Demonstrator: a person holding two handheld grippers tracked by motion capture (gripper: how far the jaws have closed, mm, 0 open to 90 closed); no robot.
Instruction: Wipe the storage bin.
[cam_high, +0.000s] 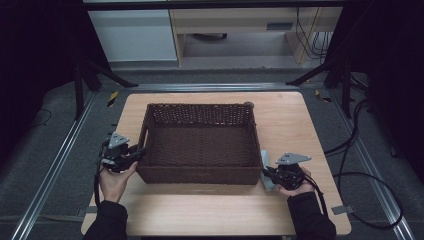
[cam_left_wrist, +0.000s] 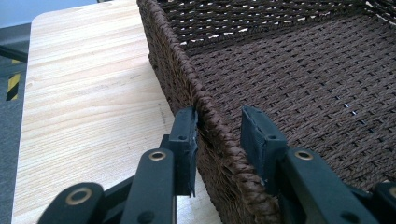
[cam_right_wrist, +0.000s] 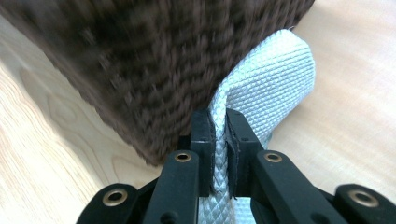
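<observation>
Basket (cam_high: 200, 145) position is what the coming move is judged to turn on: seen from the high view, the brown woven tray sits at the middle of the table (cam_high: 300, 120), long axis running left to right, with the left gripper (cam_high: 134, 153) at its near left corner and the right gripper (cam_high: 266, 172) just off its near right corner, where a pale cloth (cam_high: 266, 172) is wedged against the wall. Both forearms come in low from the near edge, hands level with the rim. From the left gripper view, the jaws are seen straddling the basket's left wall (cam_left_wrist: 219, 140), one pad (cam_left_wrist: 184, 140) outside touching the weave, the other (cam_left_wrist: 257, 137) inside with a small gap, so a firm clamp cannot be confirmed. From the right gripper view, the jaws are clenched tight on a fold of the quilted grey-white cloth (cam_right_wrist: 275, 88), which rises beyond the pads and leans on the blurred basket corner (cam_right_wrist: 154, 60); the cloth is nearer to the right hand, and it must be carried up and leftward over the rim.
</observation>
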